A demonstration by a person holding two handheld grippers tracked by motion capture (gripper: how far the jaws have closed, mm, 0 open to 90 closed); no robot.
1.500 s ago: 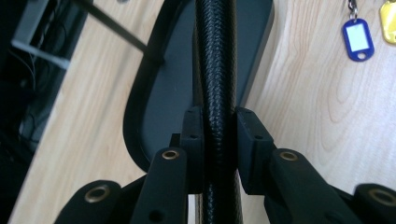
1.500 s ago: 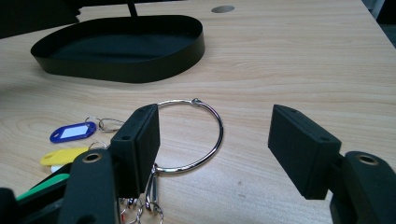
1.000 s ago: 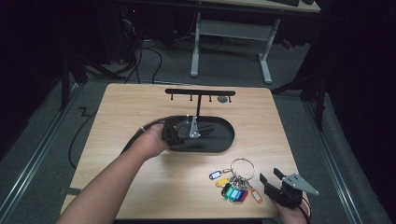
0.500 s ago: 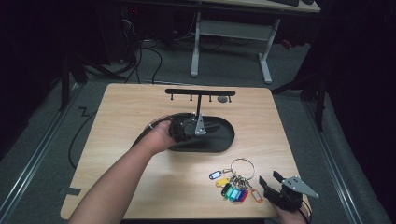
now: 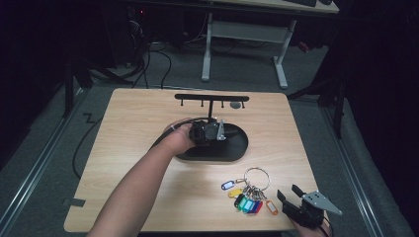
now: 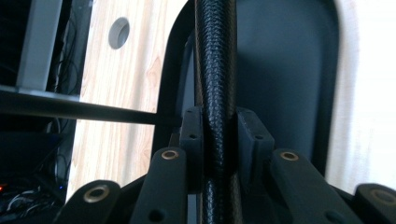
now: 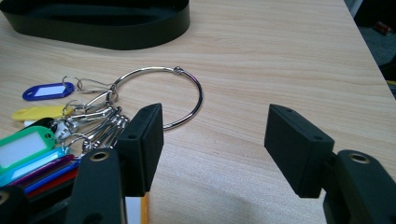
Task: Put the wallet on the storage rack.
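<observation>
The left gripper [image 5: 210,132] is sitting near the middle of the wooden desk [image 5: 138,128], over the black oval base [image 5: 232,148] of a key stand. In the left gripper view its jaws are closing narrowly on the stand's upright black post [image 6: 215,84], with 1 pad [image 6: 192,140] pressing on each side of the textured post. The stand's crossbar [image 5: 211,98] with its small hooks is spanning the top of the post, toward 12 o'clock from the gripper in the high view. The person's left forearm [image 5: 133,192] is reaching in from 7 o'clock, and the gripper's cable is curving away toward 9 o'clock.

A bunch of key tags [image 5: 247,197] is lying flat on the desk toward 5 o'clock from the stand, well apart from the oval base. Its large metal ring [image 7: 175,95] is lying at the 12 o'clock end of the bunch, with blue, yellow, green, red and orange tags fanning out below it toward 6 o'clock.

The right gripper [image 5: 296,205] is resting at the desk's near edge, toward 4 o'clock from the bunch and just beside it. In the right gripper view its jaws are standing wide apart with only bare desk between them; the tags [image 7: 32,140] are lying toward 9 o'clock from the left-hand jaw, and the ring is lying just beyond that jaw.
</observation>
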